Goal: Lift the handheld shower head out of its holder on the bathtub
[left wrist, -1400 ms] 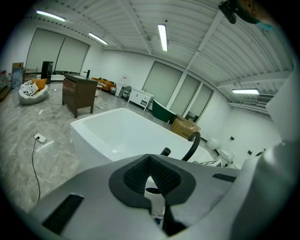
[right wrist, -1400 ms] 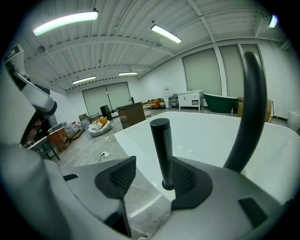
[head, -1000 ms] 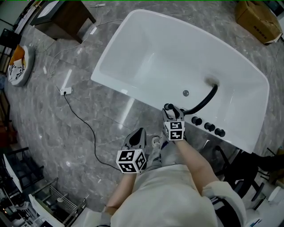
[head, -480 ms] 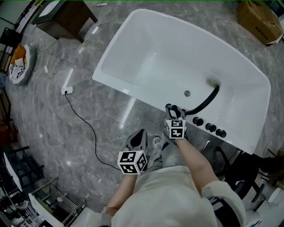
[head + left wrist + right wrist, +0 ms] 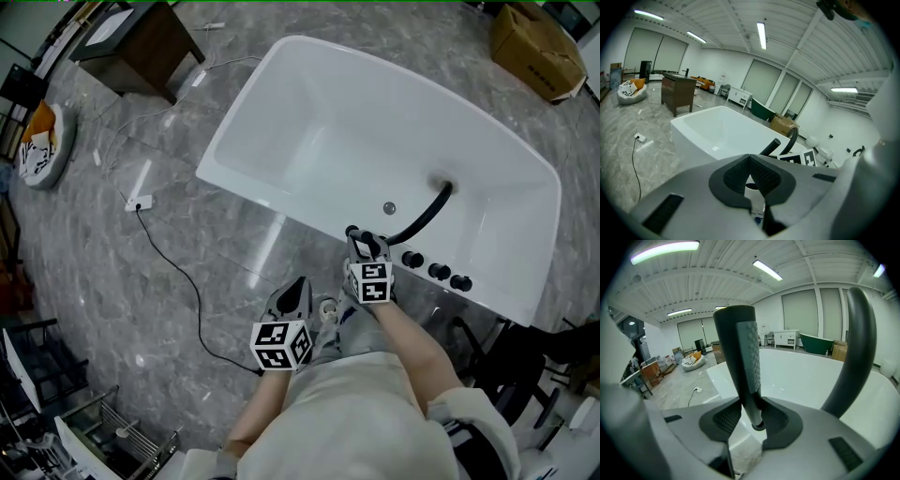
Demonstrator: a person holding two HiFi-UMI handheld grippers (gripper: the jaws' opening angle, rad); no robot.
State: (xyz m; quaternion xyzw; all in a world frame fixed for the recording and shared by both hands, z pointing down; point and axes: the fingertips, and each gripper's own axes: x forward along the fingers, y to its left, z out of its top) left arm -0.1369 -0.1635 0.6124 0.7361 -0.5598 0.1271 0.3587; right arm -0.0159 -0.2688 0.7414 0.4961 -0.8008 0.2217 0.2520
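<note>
The black handheld shower head point(image 5: 740, 357) stands upright between my right gripper's point(image 5: 757, 416) pads, which are shut on its lower handle. Its black hose point(image 5: 853, 357) curves up at the right. In the head view the right gripper point(image 5: 364, 242) holds the shower head point(image 5: 359, 232) at the near rim of the white bathtub point(image 5: 281, 202), and the hose point(image 5: 422, 217) runs into the tub. My left gripper point(image 5: 292, 291) hangs lower left over the floor, apart from the tub. In its own view the left gripper point(image 5: 751, 171) is shut and holds nothing; the shower head point(image 5: 769, 146) shows beyond it.
Three black knobs point(image 5: 438, 271) sit on the tub rim right of the right gripper. A black cable point(image 5: 178, 272) and a white power strip point(image 5: 138, 202) lie on the grey marble floor at left. A dark cabinet point(image 5: 136, 37) and a cardboard box point(image 5: 534, 42) stand beyond the tub.
The right gripper has risen slightly at the tub rim with the shower head's handle in it. The left gripper has kept still.
</note>
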